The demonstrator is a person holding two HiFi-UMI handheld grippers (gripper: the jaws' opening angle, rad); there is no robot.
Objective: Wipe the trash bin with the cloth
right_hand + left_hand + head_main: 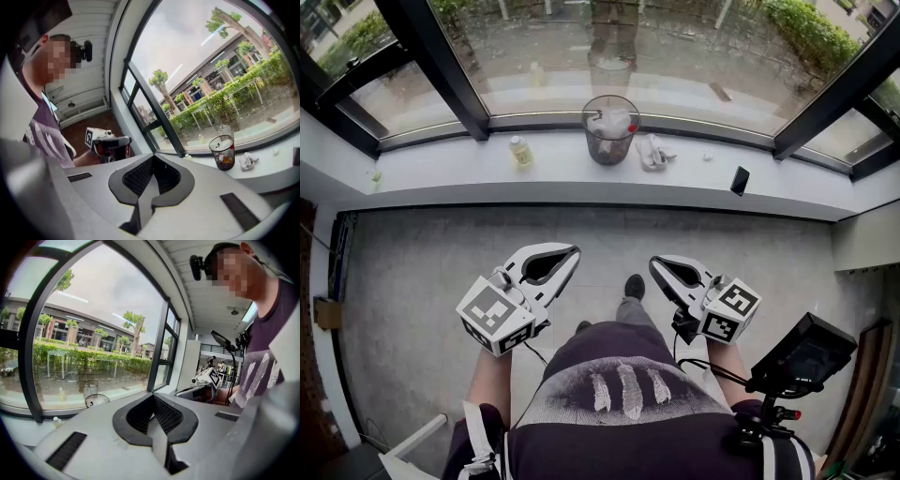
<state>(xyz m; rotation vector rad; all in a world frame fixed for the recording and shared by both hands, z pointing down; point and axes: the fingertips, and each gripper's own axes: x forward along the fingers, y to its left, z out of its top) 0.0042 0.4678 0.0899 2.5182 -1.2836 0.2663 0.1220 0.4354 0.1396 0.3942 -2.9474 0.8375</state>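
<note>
A small wire-mesh trash bin (610,129) with litter inside stands on the white window sill (581,173), also seen as the bin (222,152) in the right gripper view and the bin (96,400) in the left gripper view. A crumpled white cloth (652,151) lies just right of it; the same cloth (247,161) appears in the right gripper view. My left gripper (572,251) and right gripper (656,263) are held low over the floor near my body, well short of the sill. Both are shut with nothing between the jaws.
A small yellowish bottle (520,150) stands left of the bin on the sill. A dark phone-like object (740,180) lies at the sill's front edge to the right. Dark window frames (441,66) rise behind. A grey floor (422,272) lies below.
</note>
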